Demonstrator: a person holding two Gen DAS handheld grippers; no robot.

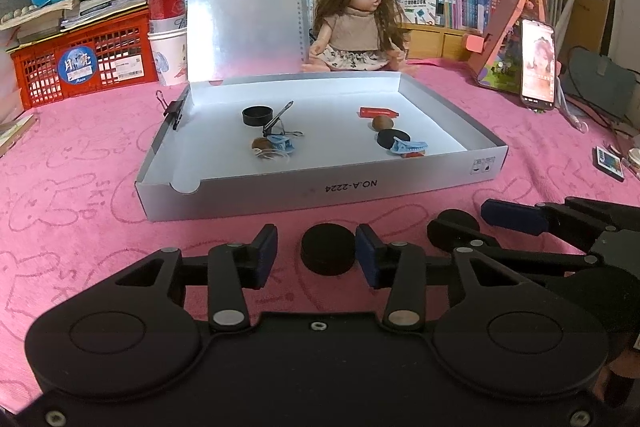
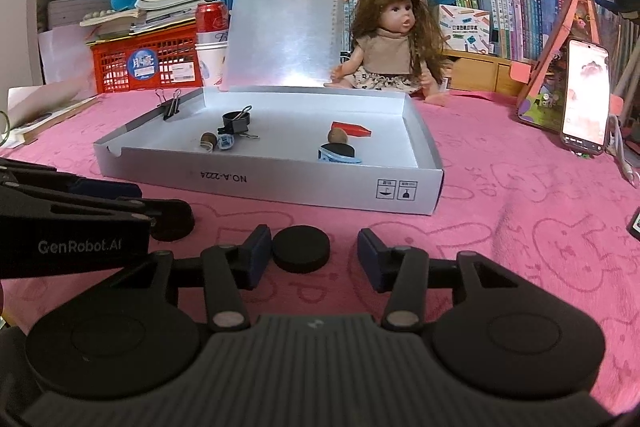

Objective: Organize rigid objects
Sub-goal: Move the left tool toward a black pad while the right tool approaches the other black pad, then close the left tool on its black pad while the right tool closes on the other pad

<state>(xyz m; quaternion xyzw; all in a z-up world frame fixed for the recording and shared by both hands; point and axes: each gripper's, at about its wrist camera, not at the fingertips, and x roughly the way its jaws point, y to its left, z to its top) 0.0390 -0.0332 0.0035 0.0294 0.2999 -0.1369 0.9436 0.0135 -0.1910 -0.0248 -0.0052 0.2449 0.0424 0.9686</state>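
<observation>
While both tongs rest low over the pink-covered desk (image 1: pixel 80 163), I see my left tongs (image 1: pixel 316 255) spread wide around a black disc (image 1: pixel 328 254), its right pad touching the disc. My right tongs (image 2: pixel 312 253) are likewise released around a second black disc (image 2: pixel 301 254), which sits against the left pad. Both discs lie just before the open white box (image 1: pixel 320 193).

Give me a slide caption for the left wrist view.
Open left gripper straddles a black puck on the pink cloth, before the open box.
</observation>
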